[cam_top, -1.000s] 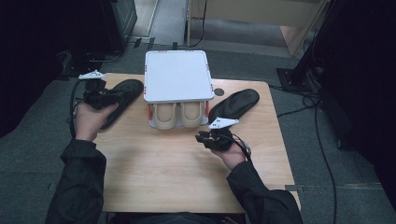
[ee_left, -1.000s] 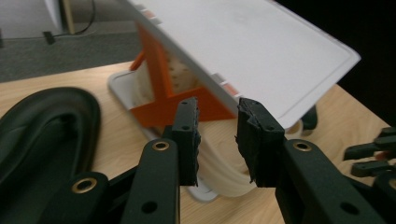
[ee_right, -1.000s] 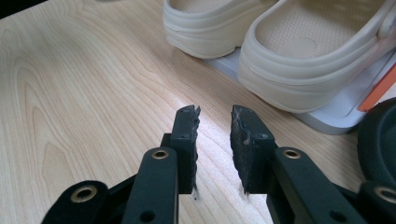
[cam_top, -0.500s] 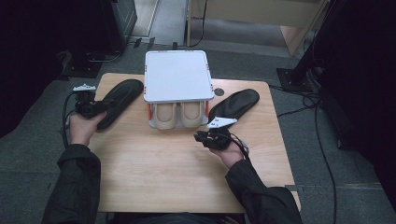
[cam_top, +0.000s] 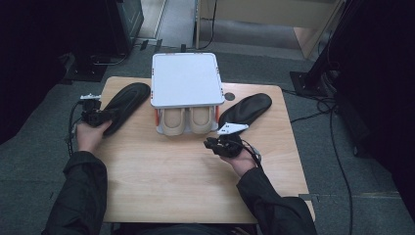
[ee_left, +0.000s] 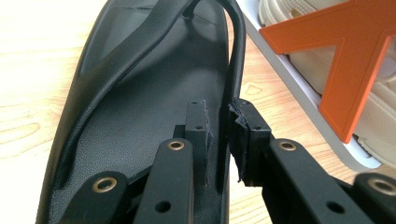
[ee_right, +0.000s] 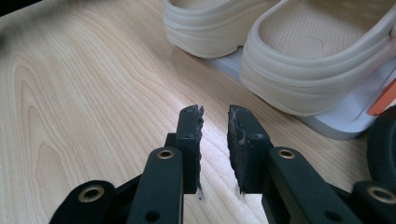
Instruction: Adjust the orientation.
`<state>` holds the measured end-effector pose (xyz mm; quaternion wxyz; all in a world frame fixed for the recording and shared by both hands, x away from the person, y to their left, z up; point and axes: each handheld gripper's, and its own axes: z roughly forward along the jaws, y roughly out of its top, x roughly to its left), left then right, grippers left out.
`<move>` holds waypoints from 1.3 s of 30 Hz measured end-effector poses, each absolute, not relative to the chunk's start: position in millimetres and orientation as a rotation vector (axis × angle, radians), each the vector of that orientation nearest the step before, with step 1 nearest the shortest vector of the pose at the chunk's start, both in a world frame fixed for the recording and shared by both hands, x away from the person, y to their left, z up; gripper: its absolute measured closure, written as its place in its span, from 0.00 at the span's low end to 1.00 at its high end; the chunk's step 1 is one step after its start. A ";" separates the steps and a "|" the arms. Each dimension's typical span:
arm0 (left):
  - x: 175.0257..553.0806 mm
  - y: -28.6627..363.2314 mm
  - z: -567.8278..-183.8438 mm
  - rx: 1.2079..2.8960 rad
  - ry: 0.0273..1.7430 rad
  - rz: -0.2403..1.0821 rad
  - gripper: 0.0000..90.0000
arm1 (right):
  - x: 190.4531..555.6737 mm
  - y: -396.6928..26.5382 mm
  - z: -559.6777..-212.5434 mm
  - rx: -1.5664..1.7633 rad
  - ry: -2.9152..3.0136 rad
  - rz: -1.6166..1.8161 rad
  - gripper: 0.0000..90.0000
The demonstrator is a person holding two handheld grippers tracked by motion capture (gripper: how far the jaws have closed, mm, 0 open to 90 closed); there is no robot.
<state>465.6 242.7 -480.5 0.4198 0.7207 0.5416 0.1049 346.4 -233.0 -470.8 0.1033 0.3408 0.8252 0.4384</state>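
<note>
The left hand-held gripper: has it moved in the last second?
Yes. The left hand-held gripper has slid off the black flip-flop toward the table's left edge, jaws closing around the strap.

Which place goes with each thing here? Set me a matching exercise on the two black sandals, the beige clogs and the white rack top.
Things:
1. left black sandal
2. right black sandal
3. beige clogs
4. white rack top

Places:
A. directly above the clogs
B. on the table, left of the rack
C. on the rack's lower shelf
D. on the table, right of the rack

Pairs: 1-B, 2-D, 3-C, 4-A
</note>
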 end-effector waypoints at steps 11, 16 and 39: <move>469.2 240.6 -489.9 1.853 1.392 0.255 0.93 | 347.2 -235.2 -470.6 1.015 2.425 1.296 0.83; 466.5 236.8 -490.8 1.859 1.370 0.229 0.94 | 347.9 -236.0 -470.5 1.022 2.418 1.295 0.83; 443.9 203.4 -492.1 1.887 1.309 0.104 0.99 | 347.1 -235.6 -470.1 1.018 2.424 1.293 0.83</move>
